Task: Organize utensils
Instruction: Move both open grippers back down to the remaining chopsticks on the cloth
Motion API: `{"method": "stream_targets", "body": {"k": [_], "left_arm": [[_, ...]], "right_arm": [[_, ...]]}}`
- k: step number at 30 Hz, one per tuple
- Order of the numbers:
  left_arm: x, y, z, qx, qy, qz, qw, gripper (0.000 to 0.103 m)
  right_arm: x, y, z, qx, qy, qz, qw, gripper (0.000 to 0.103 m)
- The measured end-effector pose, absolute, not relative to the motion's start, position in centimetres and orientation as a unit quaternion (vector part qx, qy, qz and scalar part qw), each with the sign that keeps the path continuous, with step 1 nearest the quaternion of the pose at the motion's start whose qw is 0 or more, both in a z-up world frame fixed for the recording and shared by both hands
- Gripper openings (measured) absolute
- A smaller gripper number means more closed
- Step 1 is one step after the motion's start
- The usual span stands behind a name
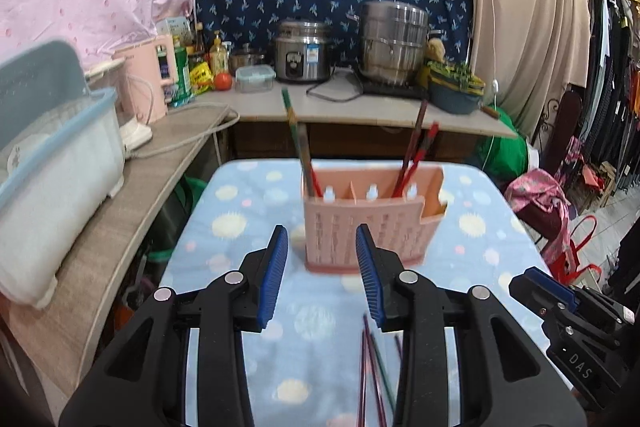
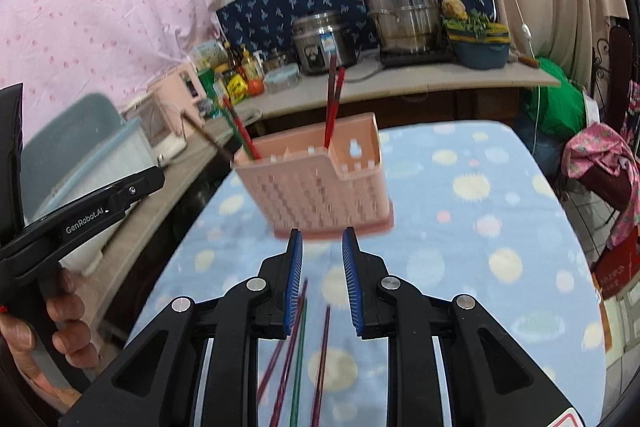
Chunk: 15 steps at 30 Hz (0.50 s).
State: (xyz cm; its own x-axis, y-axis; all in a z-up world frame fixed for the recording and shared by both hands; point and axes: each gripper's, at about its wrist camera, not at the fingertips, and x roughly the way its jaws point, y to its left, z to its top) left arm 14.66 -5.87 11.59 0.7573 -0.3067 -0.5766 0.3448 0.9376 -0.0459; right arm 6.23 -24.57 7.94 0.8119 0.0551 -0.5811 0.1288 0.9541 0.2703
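Dotted blue cloth point(image 1: 248, 359), pink holder point(image 1: 372, 223) upright.
Both my tongs, left point(image 1: 322, 277) and right point(image 2: 322, 281), tilt down, parted, empty; chopsticks point(image 2: 300, 351) lie loose.

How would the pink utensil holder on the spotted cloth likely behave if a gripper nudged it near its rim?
The pink utensil holder looks like thin, perforated plastic, so probably light. It stands tall, with chopsticks leaning above its rim, so it may tip. The soft cloth may resist sliding.
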Motion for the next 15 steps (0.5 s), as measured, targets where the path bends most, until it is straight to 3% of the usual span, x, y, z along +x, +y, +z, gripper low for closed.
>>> {"method": "stream_targets", "body": {"k": [15], "left_arm": [[7.9,-3.2,1.3,0.059,0.403,-0.175,0.897,0.034]], "right_arm": [[-0.3,-20.7,-1.4,0.142,0.420,-0.009,0.896,0.021]]}}
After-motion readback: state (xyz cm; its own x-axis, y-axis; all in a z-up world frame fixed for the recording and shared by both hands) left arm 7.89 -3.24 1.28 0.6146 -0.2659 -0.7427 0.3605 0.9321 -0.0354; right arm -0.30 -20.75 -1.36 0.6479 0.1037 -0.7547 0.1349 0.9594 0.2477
